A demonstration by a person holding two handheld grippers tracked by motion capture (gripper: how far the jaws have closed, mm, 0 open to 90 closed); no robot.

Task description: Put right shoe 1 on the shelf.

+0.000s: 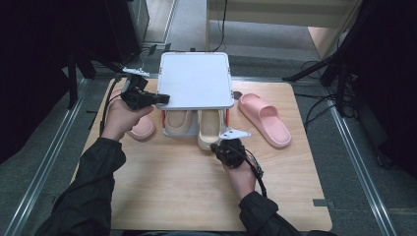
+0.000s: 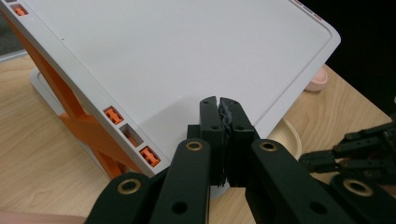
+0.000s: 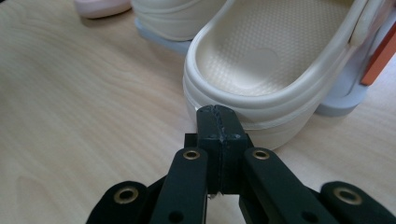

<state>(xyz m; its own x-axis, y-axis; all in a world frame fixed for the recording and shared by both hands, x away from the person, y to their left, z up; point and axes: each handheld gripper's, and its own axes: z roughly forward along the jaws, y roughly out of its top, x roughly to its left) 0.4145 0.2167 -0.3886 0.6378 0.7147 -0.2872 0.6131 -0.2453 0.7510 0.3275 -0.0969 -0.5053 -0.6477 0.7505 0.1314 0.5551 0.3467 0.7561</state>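
A shoe rack with a white top shelf (image 1: 195,81) and orange struts stands at the back middle of the wooden table. On its low shelf lie two cream slippers; the right one (image 1: 209,129) sticks out toward me. My right gripper (image 1: 218,146) is shut, empty, with its tip at that slipper's heel (image 3: 261,60); its shut tip (image 3: 217,116) sits right against the heel rim. My left gripper (image 1: 163,98) is shut with nothing in it, its tip (image 2: 219,105) over the left edge of the top shelf (image 2: 187,56).
A pink slipper (image 1: 265,119) lies on the table right of the rack. Its mate (image 1: 142,129) lies left of the rack, partly under my left hand. The other cream slipper (image 1: 178,123) fills the low shelf's left side. Bare wood spreads in front.
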